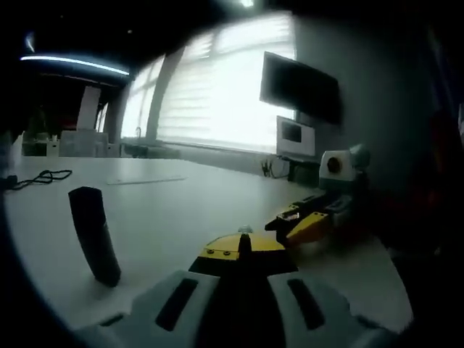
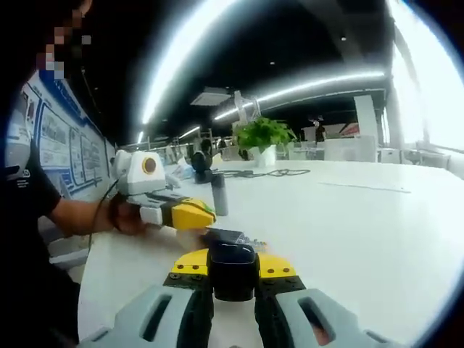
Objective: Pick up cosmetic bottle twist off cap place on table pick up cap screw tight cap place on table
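White table (image 1: pixel 188 210) — dark bottle (image 1: pixel 94 233) upright, no legible label; right gripper (image 2: pixel 233 270) clamps black cap (image 2: pixel 232 267); left gripper (image 1: pixel 244 245) jaws together.

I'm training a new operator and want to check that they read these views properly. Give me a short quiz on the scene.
1. True or false: the dark bottle lies flat on the white table.
2. What sits between the jaws of the right tool?
A. nothing
B. a small dark piece, probably the cap
C. a cable
3. Fill in: in the right gripper view, a green ___ stands on the table beyond the bottle.

Key
1. False: it stands upright, with no tool touching it.
2. B
3. plant
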